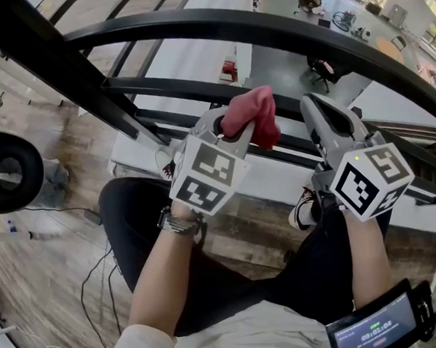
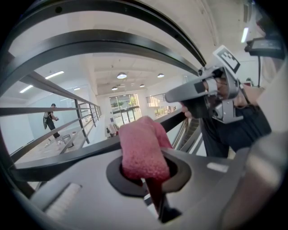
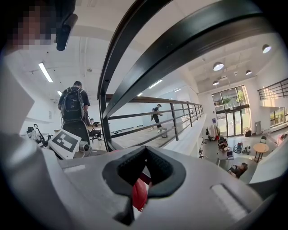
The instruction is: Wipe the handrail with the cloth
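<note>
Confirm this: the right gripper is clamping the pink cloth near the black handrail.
Not right: it is the left gripper that is clamping the pink cloth near the black handrail. The left gripper view shows the cloth pinched between its jaws.

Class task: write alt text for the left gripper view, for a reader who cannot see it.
The left gripper is shut on a pink cloth that bulges up between its jaws, below a curved black handrail. At right, a hand holds the right gripper, and a person stands far off at left.
</note>
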Demonstrator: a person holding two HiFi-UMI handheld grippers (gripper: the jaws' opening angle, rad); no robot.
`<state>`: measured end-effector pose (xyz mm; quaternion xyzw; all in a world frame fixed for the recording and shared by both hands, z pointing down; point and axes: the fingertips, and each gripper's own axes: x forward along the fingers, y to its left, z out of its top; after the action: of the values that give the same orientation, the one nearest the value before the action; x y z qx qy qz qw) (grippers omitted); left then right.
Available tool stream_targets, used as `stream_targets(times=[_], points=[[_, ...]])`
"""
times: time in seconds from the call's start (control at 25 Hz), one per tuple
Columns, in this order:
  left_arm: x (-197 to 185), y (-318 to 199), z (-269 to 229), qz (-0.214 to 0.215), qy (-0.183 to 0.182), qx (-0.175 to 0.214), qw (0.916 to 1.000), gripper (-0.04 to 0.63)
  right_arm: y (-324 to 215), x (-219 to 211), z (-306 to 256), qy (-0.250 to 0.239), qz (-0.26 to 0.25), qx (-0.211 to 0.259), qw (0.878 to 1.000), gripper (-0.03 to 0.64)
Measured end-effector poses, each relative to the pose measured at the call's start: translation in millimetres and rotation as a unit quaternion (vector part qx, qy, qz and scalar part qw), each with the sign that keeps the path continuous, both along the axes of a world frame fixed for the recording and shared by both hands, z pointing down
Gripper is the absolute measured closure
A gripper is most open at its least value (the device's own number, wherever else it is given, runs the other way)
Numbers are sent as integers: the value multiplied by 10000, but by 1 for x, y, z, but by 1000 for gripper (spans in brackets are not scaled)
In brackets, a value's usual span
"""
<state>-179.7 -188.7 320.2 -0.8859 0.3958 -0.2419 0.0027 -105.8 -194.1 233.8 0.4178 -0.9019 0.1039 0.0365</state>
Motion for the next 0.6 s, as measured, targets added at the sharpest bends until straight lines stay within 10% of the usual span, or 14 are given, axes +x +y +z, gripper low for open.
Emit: stream_targets(times=[0.6], points=[[52, 8, 7, 592, -242, -138, 9979, 565, -2, 43, -6, -31, 196, -44, 9998, 615]])
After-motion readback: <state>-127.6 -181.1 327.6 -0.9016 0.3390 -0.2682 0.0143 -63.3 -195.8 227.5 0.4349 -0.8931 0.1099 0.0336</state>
